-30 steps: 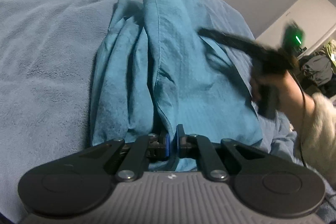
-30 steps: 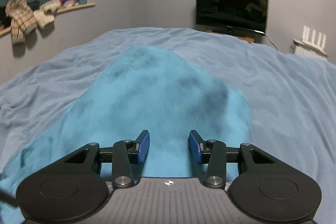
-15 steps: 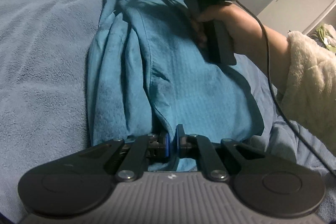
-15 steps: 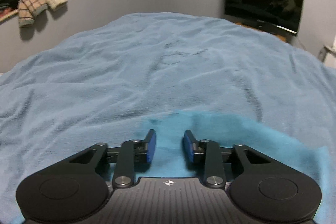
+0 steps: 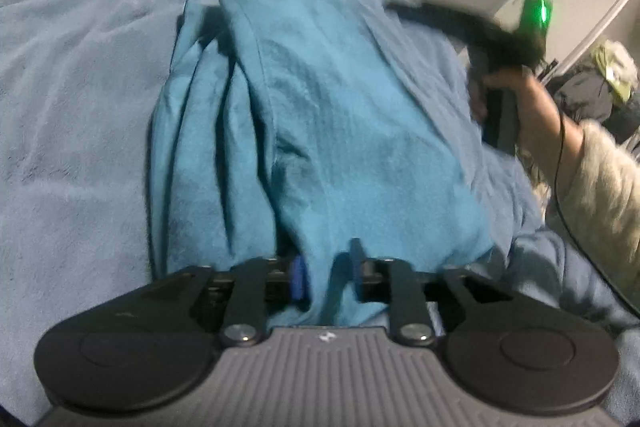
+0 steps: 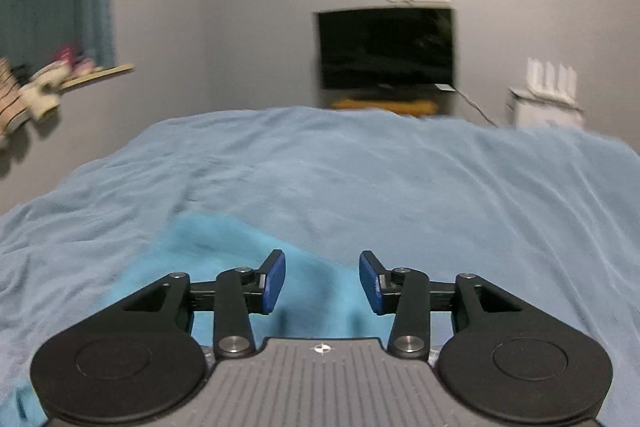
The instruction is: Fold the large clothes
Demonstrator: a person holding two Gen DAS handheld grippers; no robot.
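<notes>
Garment: a teal garment lies on the bed, folded lengthwise, with loose pleats bunched along its left side in the left wrist view.
Bed: a pale blue blanket covers it, wrinkled, and reaches to the far wall.
Left gripper: low at the garment's near edge; its jaws are opening, and a fold of the teal cloth stands between the blue pads without being pinched.
Right gripper: raised above the bed, jaws opening, nothing between them; the garment's corner lies below and behind its tips.
Right hand: seen from the left wrist view, blurred, gripping the tool's handle to the right of the garment; a cream fleece sleeve covers the forearm.
Background: a dark television and a white router stand against the grey wall.
</notes>
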